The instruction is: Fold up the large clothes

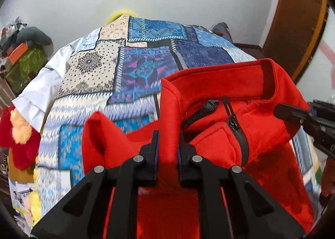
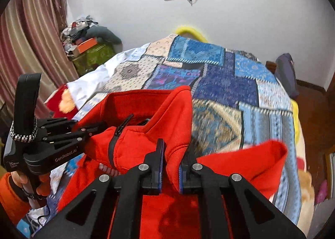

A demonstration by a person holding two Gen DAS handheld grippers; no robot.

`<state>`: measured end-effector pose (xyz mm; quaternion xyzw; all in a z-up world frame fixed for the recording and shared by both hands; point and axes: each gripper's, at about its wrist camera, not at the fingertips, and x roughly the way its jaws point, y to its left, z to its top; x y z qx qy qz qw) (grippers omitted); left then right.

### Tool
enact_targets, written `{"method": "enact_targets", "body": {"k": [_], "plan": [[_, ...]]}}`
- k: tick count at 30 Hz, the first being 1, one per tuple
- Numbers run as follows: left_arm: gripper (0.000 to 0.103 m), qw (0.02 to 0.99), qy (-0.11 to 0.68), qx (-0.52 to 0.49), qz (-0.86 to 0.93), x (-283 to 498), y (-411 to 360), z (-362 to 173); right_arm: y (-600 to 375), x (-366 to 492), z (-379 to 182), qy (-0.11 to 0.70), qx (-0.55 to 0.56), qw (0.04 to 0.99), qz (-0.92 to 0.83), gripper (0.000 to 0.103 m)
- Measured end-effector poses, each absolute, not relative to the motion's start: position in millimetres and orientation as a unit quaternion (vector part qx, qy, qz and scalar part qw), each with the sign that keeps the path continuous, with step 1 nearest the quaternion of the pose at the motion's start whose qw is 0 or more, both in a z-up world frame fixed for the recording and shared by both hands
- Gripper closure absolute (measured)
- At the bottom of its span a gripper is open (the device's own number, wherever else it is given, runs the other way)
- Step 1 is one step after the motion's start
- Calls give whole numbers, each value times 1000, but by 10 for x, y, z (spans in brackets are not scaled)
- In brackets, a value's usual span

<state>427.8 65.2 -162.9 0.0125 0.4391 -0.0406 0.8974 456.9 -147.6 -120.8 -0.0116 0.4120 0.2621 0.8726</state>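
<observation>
A red fleece jacket [image 1: 219,96], thick and soft with a black zipper [image 1: 240,134], hangs above the patchwork bedspread [image 1: 146,65]. The left gripper [image 1: 167,140] and right gripper [image 2: 173,151] each have their jaws pinched narrow on a fold of its fleece.

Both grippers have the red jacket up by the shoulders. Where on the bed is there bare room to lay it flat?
The patchwork bedspread lies bare beyond the red jacket, up to the yellow item at the far edge. A white cloth borders it on the left. Crowded: plush toys off the left side.
</observation>
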Motion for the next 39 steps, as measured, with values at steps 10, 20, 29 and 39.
{"method": "enact_targets", "body": {"k": [10, 20, 29, 39], "plan": [[87, 863, 501, 38, -55, 3404, 673, -2170, -1604, 3722, -1670, 463, -28, 847, 259, 95], [87, 835, 547, 60, -18, 2895, 973, -2640, -1738, 3207, -1994, 499, -86, 825, 252, 94], [81, 878, 478, 33, 13, 2835, 1453, -1889, -1877, 2951, -1589, 471, -129, 832, 263, 94], [55, 891, 453, 18, 32, 3683, 1547, -1705, -1935, 3424, -1129, 437, -99, 862, 236, 94]]}}
